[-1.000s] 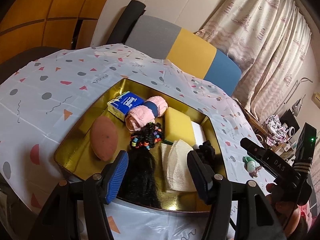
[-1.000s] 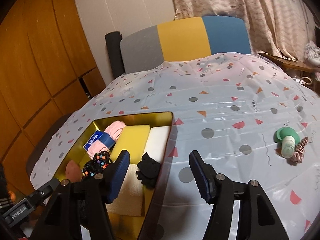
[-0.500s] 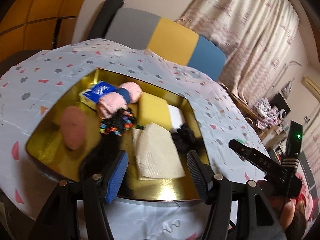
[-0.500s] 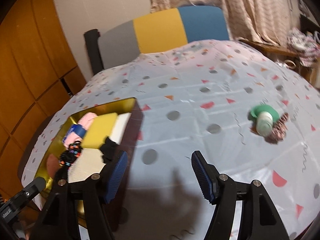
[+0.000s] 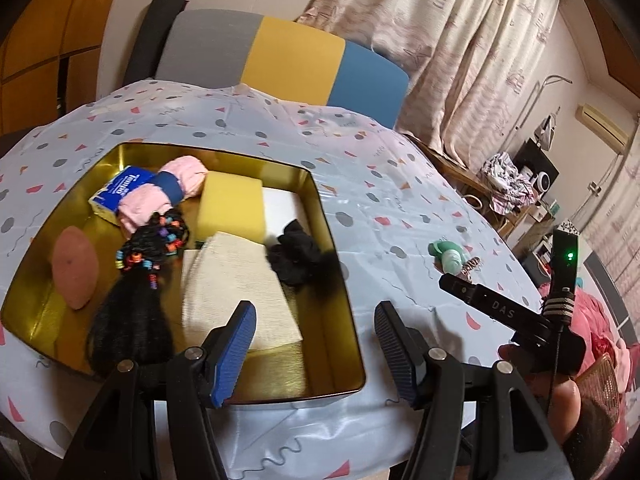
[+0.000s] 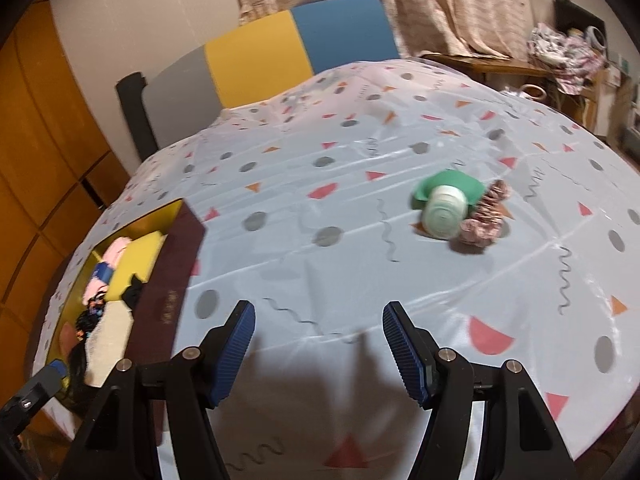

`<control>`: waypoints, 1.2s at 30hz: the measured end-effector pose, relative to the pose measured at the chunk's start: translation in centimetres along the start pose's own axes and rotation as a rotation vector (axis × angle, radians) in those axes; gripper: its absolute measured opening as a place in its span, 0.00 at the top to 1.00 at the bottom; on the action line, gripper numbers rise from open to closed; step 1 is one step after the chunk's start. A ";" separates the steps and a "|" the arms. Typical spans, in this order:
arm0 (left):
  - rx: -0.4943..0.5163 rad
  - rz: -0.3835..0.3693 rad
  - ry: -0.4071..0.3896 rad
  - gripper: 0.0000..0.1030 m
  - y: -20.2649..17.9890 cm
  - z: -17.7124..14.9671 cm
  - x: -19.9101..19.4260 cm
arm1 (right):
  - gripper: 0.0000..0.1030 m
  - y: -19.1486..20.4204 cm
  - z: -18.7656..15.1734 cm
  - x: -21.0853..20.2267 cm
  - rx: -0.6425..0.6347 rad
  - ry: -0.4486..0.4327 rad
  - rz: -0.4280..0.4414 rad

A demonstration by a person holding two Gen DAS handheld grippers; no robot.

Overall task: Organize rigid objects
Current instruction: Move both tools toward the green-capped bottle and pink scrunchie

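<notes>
Hovering over the near right corner of the gold tray (image 5: pixel 340 312), the left gripper (image 5: pixel 316 344) is holding its jaws wide with nothing between them. Low in its own frame, the right gripper (image 6: pixel 318 344) is likewise standing wide and empty above the patterned tablecloth (image 6: pixel 360 128). Right of centre in that frame, a green bottle (image 6: pixel 444 208) is lying on its side, touching a pink scrunchie (image 6: pixel 486 220).
</notes>
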State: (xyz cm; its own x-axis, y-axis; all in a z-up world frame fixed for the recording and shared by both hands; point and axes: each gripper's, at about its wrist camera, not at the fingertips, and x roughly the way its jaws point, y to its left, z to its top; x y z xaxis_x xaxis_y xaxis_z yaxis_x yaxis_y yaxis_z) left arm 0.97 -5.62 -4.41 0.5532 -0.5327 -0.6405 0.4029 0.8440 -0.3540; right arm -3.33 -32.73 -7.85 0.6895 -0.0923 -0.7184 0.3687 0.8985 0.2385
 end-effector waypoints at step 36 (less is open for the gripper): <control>0.184 -0.062 0.136 0.38 -10.9 1.7 5.1 | 0.35 -15.2 7.2 3.0 0.221 -0.063 -0.059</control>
State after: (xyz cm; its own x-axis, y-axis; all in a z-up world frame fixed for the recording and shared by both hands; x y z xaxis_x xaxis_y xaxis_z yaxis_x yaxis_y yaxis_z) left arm 0.63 -17.61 -2.68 0.4249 -0.5596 -0.7115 0.5665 0.7775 -0.2732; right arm -2.36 -49.80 -8.95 0.6976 -0.1751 -0.6947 0.5326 0.7754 0.3394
